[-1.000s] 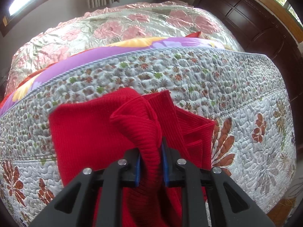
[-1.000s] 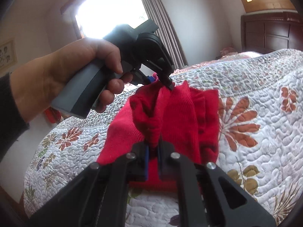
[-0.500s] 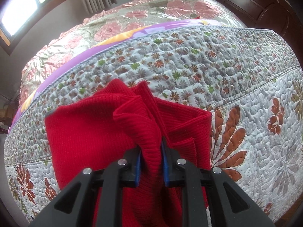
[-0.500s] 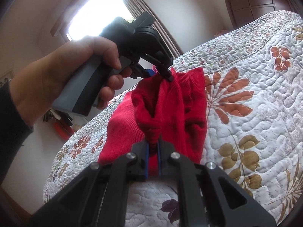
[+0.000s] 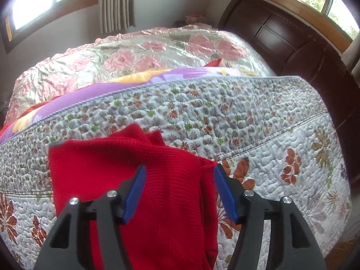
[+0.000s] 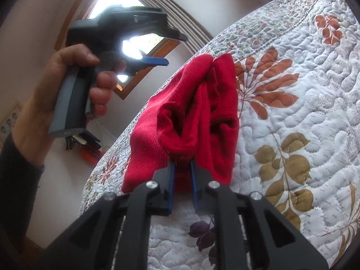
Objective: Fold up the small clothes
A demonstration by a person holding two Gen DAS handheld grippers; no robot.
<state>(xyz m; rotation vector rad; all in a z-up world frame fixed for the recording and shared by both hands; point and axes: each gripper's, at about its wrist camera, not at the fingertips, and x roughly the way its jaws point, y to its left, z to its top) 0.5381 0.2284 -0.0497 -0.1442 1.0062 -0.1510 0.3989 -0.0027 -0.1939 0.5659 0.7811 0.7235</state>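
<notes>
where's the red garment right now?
The red knit garment lies bunched on the floral quilt at the bed's near edge; in the right wrist view the right gripper pinches its near fold.

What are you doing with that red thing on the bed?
A person is folding a small red knit garment on a flowery quilt, using a hand-held gripper in each hand. The left gripper has its blue fingers spread wide with the cloth lying loose between them, so it is not pinching anything. The right gripper is closed on a bunched edge of the garment. The garment is bunched and rumpled, not yet a neat fold.
</notes>
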